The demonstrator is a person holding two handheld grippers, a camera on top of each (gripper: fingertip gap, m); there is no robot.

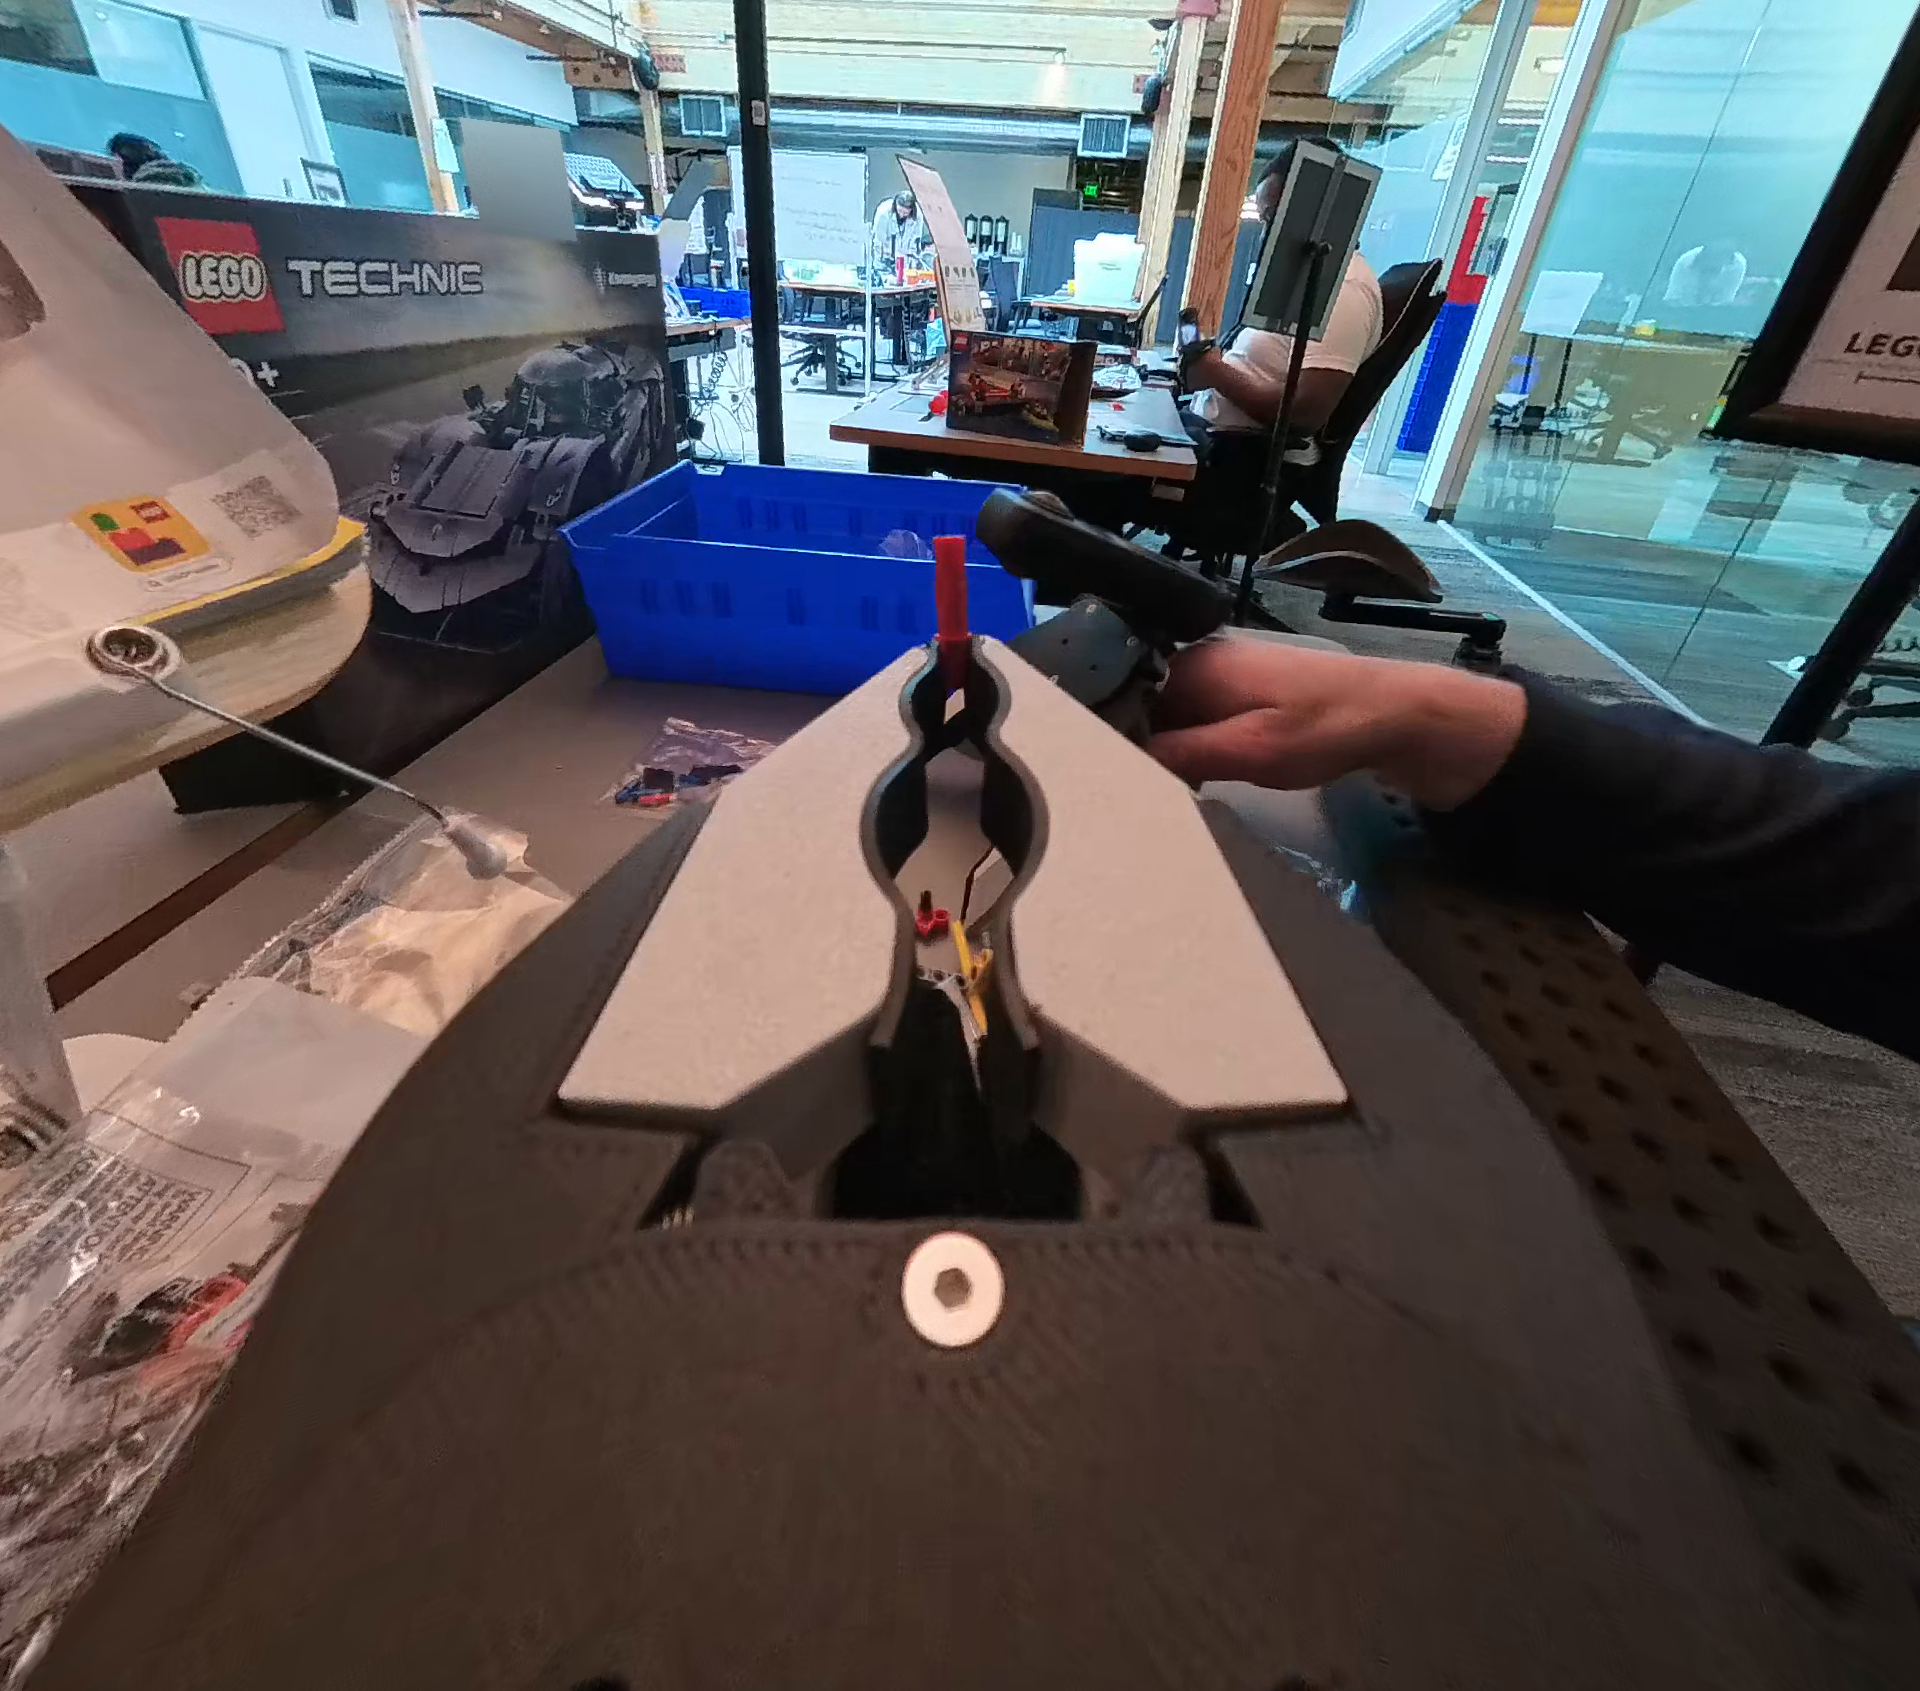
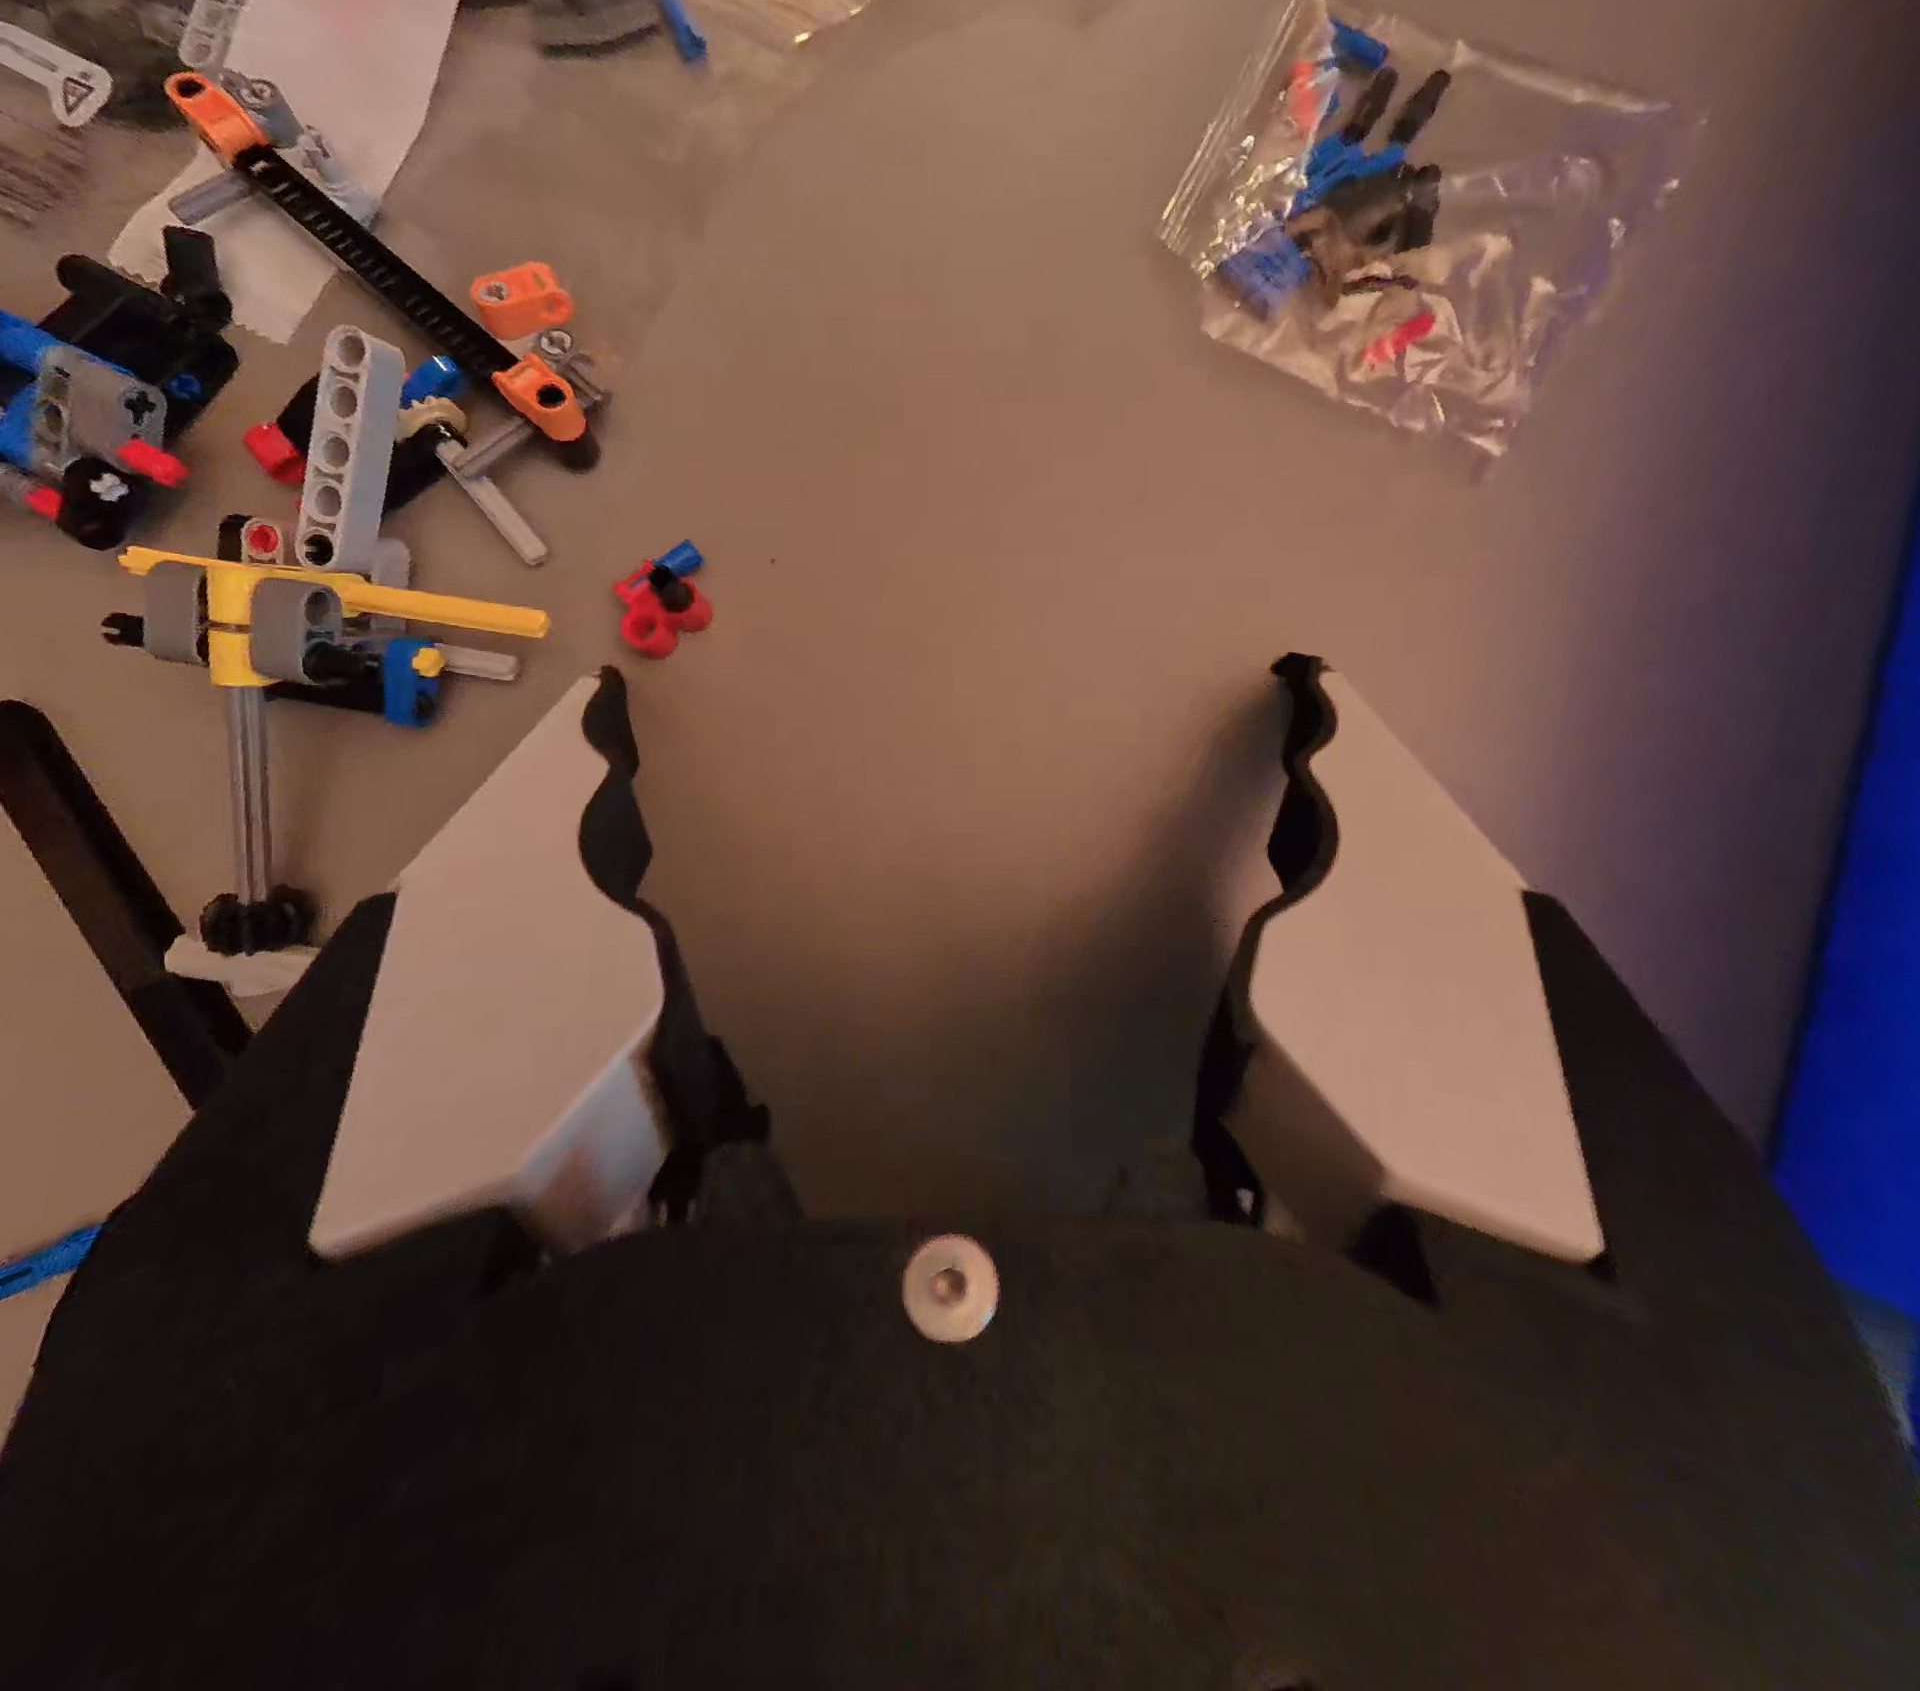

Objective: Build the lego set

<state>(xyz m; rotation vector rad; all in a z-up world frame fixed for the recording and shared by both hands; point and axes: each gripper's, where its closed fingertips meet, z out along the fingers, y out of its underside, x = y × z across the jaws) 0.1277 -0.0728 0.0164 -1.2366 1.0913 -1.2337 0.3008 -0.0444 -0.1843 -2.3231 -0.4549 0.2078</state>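
- The left gripper (image 1: 951,654) is closed on a red peg (image 1: 948,592), pinched at its fingertips; the peg sticks up above them.
- Behind it sits a blue bin (image 1: 790,592) on the table (image 1: 499,768), beside a big dark box (image 1: 416,394) standing upright.
- A hand (image 1: 1330,716) holds the other gripper to the right.
- The right gripper (image 2: 951,670) is spread wide and holds nothing, pointing down at the bare table (image 2: 987,394).
- Loose lego pieces (image 2: 343,436) lie to its left, a small red and blue part (image 2: 663,597) just beyond the left fingertip.
- A clear bag of small parts (image 2: 1392,228) lies ahead to the right, well apart from the loose pieces.
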